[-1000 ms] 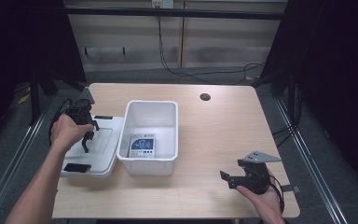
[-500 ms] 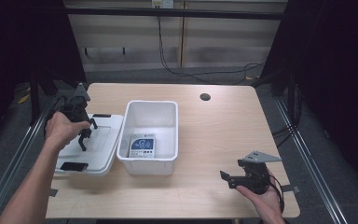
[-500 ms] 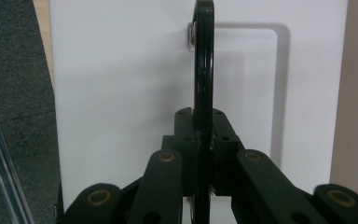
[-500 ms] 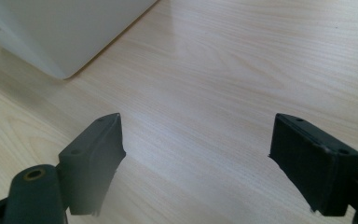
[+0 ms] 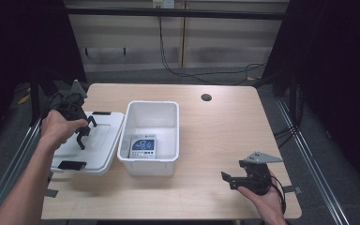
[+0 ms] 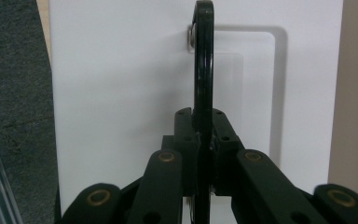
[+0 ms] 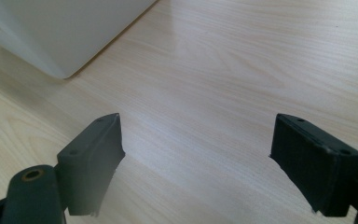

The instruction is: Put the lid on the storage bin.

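Note:
My left gripper (image 5: pixel 79 125) hovers over a white lid (image 5: pixel 101 145) at the table's left and is shut on a thin black ring-shaped piece (image 5: pixel 81 139). In the left gripper view the ring (image 6: pixel 204 56) stands edge-on between the closed jaws of the left gripper (image 6: pixel 203 116), with the lid (image 6: pixel 121 93) behind it. A white bin (image 5: pixel 150 161) sits mid-table with a blue and white packet (image 5: pixel 143 146) on its floor. My right gripper (image 5: pixel 228 180) rests near the front right edge, open and holding nothing. Its fingers (image 7: pixel 93 158) stand wide apart over bare wood.
The lid carries black latches at its far end (image 5: pixel 101 113) and near end (image 5: pixel 71 165). A corner of the bin (image 7: pixel 60 37) shows at the upper left of the right gripper view. A small round hole (image 5: pixel 206 97) is in the tabletop at the back.
My left hand has drawn slightly back and left over the lid, still gripping the black ring. The right gripper has stayed put.

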Demonstrator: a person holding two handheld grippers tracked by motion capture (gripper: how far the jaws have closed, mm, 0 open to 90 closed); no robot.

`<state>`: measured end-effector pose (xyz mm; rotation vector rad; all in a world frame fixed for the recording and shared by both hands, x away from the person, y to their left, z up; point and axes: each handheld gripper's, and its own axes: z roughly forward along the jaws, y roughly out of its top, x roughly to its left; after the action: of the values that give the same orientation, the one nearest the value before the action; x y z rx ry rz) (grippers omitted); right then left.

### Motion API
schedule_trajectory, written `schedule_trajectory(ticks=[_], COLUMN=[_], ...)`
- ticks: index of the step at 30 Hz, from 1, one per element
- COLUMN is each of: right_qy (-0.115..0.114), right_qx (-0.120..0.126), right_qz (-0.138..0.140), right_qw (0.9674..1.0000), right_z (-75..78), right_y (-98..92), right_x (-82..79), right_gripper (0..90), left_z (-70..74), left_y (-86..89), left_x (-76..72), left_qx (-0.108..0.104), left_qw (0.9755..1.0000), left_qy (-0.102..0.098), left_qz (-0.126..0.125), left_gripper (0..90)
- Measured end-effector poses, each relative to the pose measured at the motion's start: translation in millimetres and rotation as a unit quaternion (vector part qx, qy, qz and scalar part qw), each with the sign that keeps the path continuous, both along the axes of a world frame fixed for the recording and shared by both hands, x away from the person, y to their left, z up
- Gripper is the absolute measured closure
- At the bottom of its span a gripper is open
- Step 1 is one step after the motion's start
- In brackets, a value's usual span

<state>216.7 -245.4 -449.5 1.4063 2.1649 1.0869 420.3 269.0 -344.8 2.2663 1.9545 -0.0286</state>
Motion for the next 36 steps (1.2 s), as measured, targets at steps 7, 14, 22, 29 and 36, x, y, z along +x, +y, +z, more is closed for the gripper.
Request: schedule_trajectory(ticks=[7,14,22,29,36], right_qy=[0.003,0.002,0.003,0.006,0.006], right_qx=[-0.001,0.002,0.002,0.003,0.002], right_qz=[0.0,-0.001,-0.002,-0.002,-0.002], right_qw=[1.0,1.0,1.0,1.0,1.0], right_z=[-0.2,-0.3,-0.4,-0.4,-0.3], right_y=[0.4,-0.4,0.0,0.0,0.0], right_x=[0.5,0.2,0.2,0.4,0.2], right_gripper=[16.1,16.1,16.1,16.1,16.1], left_z=[12.0,19.6,34.1,45.1,59.3], left_y=[11.3,7.6,7.0,5.6,5.2], left_x=[-2.8,-1.8,-2.7,-4.5,-7.8], left_qx=[-0.004,-0.02,-0.017,-0.02,-0.022], left_qw=[0.9999,0.9996,0.9994,0.999,0.9984], left_qy=[-0.01,-0.018,-0.027,-0.04,-0.053], left_qz=[0.01,0.003,0.009,0.003,-0.002], left_gripper=[84.5,84.5,84.4,84.5,84.4])
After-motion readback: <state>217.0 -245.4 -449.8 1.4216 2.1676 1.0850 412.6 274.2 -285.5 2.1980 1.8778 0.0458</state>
